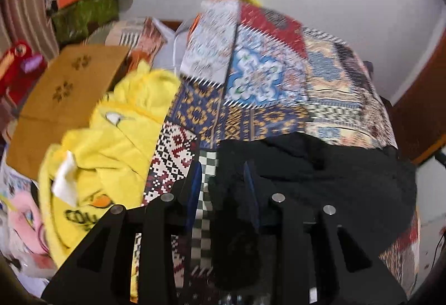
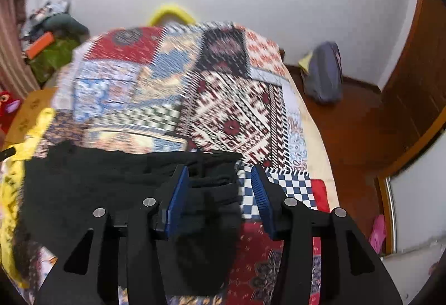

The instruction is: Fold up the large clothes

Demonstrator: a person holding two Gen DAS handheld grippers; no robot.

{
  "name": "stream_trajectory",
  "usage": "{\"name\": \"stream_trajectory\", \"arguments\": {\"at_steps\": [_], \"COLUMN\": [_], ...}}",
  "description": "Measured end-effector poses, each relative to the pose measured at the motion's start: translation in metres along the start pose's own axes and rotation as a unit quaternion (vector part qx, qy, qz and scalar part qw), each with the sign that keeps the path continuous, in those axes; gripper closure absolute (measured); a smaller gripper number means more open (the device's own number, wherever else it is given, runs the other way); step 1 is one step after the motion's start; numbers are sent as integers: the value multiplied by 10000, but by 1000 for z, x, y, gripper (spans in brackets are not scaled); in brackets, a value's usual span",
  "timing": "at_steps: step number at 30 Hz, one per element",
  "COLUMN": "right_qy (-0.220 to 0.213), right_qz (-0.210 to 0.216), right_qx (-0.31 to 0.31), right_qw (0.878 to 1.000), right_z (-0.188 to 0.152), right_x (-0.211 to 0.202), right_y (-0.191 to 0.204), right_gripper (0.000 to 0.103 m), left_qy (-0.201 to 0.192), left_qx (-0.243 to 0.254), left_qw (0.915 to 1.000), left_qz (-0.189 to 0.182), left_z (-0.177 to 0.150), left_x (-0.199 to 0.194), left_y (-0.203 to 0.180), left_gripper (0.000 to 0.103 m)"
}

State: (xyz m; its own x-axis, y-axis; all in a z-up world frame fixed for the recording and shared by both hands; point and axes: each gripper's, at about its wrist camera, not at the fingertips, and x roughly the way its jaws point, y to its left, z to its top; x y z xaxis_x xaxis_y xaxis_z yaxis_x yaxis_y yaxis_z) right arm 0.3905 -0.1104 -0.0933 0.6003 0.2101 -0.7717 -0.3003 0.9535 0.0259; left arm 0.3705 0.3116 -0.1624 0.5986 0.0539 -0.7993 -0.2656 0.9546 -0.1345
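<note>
A bed covered by a multicoloured patchwork-print bedspread (image 2: 228, 109) fills both views. On its near part lies the crumpled black garment (image 2: 92, 193), spread across the cover. To the left of the bedspread sits a bright yellow printed garment (image 1: 106, 154), bunched in a heap, with a flat brown cardboard sheet (image 1: 64, 98) beyond it. The left tongs (image 1: 223, 188) stand spread, black cloth lying between their blue pads; whether they touch it cannot be told. The right tongs (image 2: 220, 193) are likewise spread over the black garment's right edge.
</note>
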Motion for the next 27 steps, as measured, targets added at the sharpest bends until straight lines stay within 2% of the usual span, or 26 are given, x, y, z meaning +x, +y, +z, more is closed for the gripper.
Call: {"name": "stream_trajectory", "arguments": {"at_steps": [4,11,18,21,22,24,27], "right_qy": [-302,-403,-116,123,130,91,122], "right_qz": [336,831,683,602,551,466,578], "right_qx": [-259,-842,-1210,-1065,-1011,-995,-858], "right_qw": [9986,9922,9902,9924,9933,9939,9946], "right_z": [-7,-31,-51,-53,-54,-56,-53], "right_x": [-37,-37,16,47,54,61,77], "right_y": [29,92,134,135,133,130,123], "right_gripper": [59,57,57,56,54,38,32], "left_qy": [-128,-76,352,369,341,321,378], "left_qx": [399,949,1126,1076,1062,1016,908], "left_qw": [9988,9920,9874,9890,9895,9902,9910], "left_qz": [-255,-824,-1058,-948,-921,-899,-909], "left_z": [-10,-34,-53,-54,-53,-51,-47], "left_x": [-35,-49,2,29,35,46,65], "left_y": [-30,-95,-141,-147,-148,-147,-143], "left_gripper": [68,64,63,62,61,58,53]}}
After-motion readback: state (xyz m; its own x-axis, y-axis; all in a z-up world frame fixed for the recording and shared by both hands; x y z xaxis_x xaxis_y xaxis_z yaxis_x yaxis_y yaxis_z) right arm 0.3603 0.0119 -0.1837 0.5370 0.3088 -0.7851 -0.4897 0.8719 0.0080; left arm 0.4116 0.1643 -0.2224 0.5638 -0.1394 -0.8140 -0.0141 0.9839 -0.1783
